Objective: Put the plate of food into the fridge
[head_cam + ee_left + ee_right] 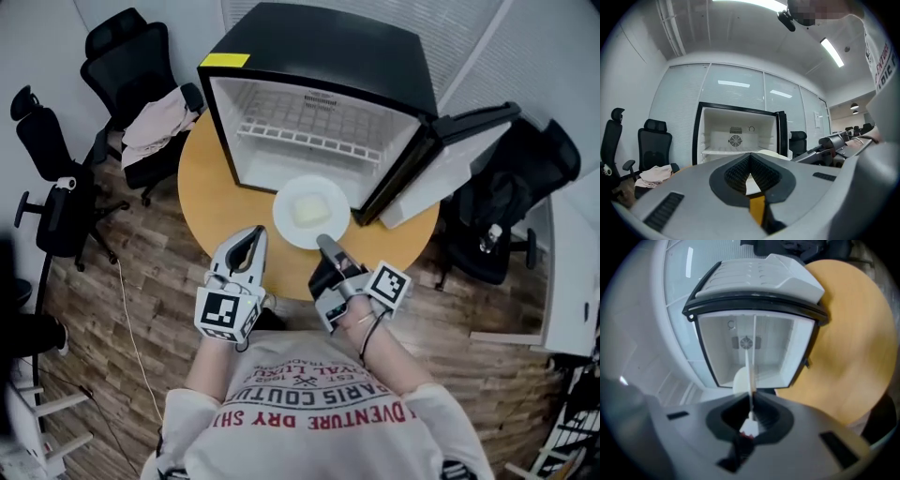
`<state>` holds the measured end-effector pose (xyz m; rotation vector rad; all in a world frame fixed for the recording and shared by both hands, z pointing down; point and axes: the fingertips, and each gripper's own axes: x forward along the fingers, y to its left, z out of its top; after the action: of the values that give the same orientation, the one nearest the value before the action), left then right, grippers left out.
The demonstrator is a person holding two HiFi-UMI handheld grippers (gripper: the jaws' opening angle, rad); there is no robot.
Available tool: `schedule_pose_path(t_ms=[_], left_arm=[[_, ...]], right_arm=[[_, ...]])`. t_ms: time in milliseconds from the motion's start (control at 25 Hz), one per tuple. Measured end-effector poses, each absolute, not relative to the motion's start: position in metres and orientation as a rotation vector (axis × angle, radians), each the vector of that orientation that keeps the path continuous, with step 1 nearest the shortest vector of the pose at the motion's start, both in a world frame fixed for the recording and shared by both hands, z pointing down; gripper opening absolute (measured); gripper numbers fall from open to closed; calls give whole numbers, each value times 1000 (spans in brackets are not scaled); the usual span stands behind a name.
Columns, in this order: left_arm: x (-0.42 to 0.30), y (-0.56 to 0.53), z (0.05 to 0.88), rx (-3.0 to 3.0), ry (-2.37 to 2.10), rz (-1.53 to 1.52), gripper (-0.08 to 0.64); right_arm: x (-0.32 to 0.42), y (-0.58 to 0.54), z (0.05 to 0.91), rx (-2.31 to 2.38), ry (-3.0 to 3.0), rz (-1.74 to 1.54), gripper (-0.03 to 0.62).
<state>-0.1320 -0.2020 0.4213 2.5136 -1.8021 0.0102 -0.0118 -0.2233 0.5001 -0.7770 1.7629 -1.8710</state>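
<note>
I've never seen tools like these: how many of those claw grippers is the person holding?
2. The left gripper, shut and empty, is beside the plate; the right gripper is clamped on the plate's near rim.

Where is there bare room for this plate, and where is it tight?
Fridge floor under the wire shelf is bare, as is the shelf. Table left of the plate, by the left gripper, is bare too. Tight on the right, where the open door nears the plate.

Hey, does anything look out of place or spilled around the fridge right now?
Nothing is spilled or damaged. The plate, with the food centred on it, is pinched at the rim by the right gripper. The only untidy thing is a pinkish garment heaped on a chair.
</note>
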Motion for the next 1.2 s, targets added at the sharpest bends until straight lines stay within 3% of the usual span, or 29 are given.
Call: schedule_pose_path(t_ms=[640,1200], left_arm=[[-192,-309,423,2744,-1451,47,31],[-195,-350,429,2716,-1393,27,31]], right_arm=[[-69,-306,492,-941,1558,-1664,40],[-74,-356,490,-1006,1522,-1682,40]])
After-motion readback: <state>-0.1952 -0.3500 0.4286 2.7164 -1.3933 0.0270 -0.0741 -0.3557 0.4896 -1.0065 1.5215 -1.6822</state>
